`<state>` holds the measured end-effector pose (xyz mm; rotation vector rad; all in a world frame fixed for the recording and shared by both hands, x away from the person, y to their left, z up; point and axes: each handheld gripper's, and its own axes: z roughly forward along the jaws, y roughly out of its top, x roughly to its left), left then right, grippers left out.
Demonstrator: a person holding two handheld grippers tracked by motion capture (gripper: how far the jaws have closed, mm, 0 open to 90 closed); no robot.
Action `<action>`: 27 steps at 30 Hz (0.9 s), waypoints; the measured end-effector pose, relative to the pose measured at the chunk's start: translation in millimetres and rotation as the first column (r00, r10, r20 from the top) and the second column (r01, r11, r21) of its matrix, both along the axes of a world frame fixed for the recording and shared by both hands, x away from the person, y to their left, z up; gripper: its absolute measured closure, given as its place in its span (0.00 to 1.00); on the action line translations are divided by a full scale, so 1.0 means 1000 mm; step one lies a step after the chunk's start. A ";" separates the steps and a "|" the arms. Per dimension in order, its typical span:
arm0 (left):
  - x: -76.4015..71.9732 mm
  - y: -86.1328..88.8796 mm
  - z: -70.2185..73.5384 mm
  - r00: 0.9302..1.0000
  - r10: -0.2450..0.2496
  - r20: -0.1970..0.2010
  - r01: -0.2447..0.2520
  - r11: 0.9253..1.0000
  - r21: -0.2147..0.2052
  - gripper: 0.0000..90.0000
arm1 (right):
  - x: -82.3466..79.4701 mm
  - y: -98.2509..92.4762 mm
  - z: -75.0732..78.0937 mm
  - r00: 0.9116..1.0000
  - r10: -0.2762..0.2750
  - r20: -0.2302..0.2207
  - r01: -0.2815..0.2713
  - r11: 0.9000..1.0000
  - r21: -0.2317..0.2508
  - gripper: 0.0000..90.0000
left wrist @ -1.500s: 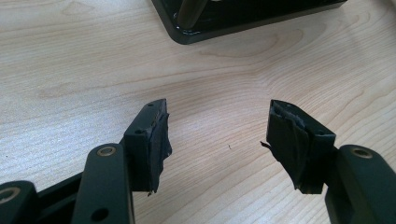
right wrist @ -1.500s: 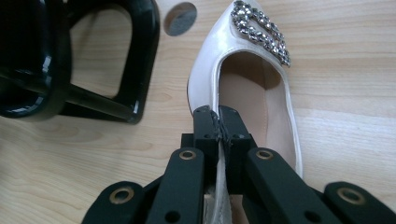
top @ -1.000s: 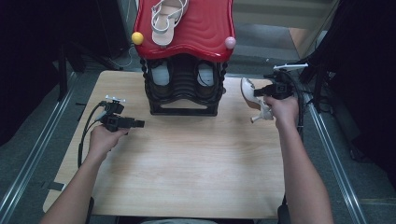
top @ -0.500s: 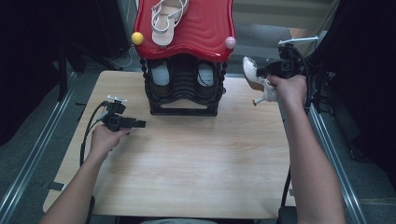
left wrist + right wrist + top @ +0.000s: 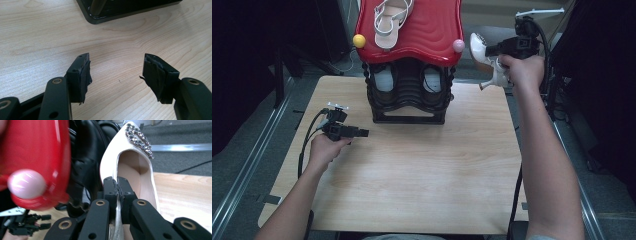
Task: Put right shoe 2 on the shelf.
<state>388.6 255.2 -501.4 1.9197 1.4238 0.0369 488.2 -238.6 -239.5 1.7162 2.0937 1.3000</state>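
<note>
1. My left gripper (image 5: 362, 133) rests on the table (image 5: 422, 180) at about 9 o'clock from the rack's base, jaws spread, nothing between them.
2. Shoe rack (image 5: 409, 95) stands at 12 o'clock, with a sandal (image 5: 389, 20) on its red top (image 5: 422, 35).
3. My right gripper (image 5: 117, 195) pinches the white heeled shoe (image 5: 135, 162) by its side wall, held aloft at 2 o'clock, just beside the pink knob (image 5: 26, 186).
</note>
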 end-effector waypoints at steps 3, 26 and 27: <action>0.000 0.000 0.000 1.000 -0.006 -0.001 0.006 1.000 0.004 0.44 | -0.001 0.003 0.011 1.000 -0.009 0.028 0.008 1.000 0.026 0.99; 0.000 -0.002 -0.001 1.000 -0.009 -0.001 0.009 1.000 0.002 0.44 | 0.004 0.061 0.104 0.982 0.000 0.191 -0.001 1.000 0.006 0.99; 0.000 -0.002 -0.001 1.000 -0.011 -0.001 0.011 1.000 0.004 0.44 | 0.004 0.064 0.106 0.981 -0.001 0.195 0.000 1.000 0.007 0.99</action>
